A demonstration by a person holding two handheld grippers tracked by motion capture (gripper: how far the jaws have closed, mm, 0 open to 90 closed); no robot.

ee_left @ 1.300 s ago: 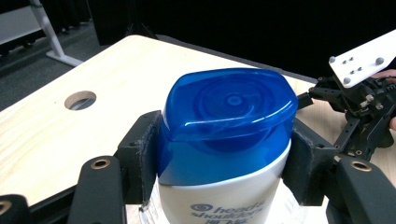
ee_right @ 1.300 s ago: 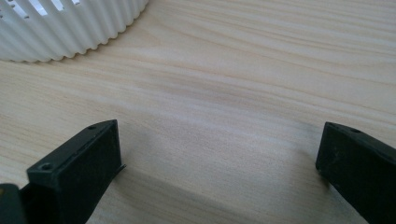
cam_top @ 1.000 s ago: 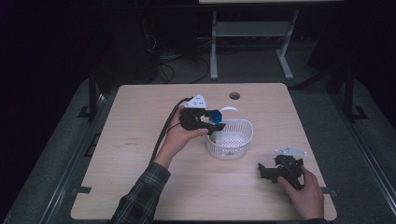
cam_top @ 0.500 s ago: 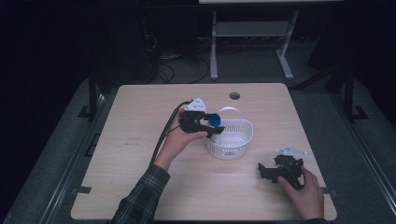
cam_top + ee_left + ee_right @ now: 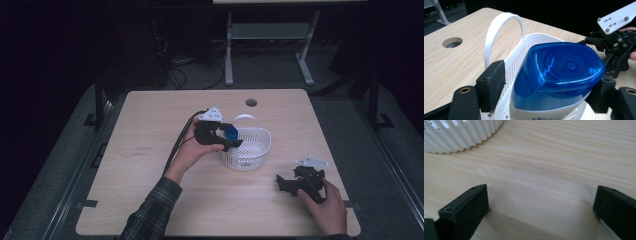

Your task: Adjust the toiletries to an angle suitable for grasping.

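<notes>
A white bottle with a blue cap (image 5: 564, 67) leans over the near rim of a white slotted basket (image 5: 255, 150), cap end toward the camera in the left gripper view. My left gripper (image 5: 229, 138) sits at the basket's left rim with the bottle (image 5: 231, 132) between its jaws. The jaws have just been opening: a gap shows between the left pad (image 5: 495, 82) and the bottle, while the right pad (image 5: 602, 96) sits at its side. My right gripper (image 5: 286, 184) rests low over the table at the front right, open, with bare wood between its fingers (image 5: 469, 205).
The basket's handle (image 5: 499, 30) arches up at its far side. A round cable hole (image 5: 251, 102) is in the table (image 5: 150, 150) behind the basket. The basket wall (image 5: 461, 135) lies just ahead of the right gripper. Dark floor and a metal stand (image 5: 270, 35) lie beyond the table.
The left gripper with the blue-capped bottle has shifted slightly toward the basket rim. The right hand and its gripper have stayed put.
</notes>
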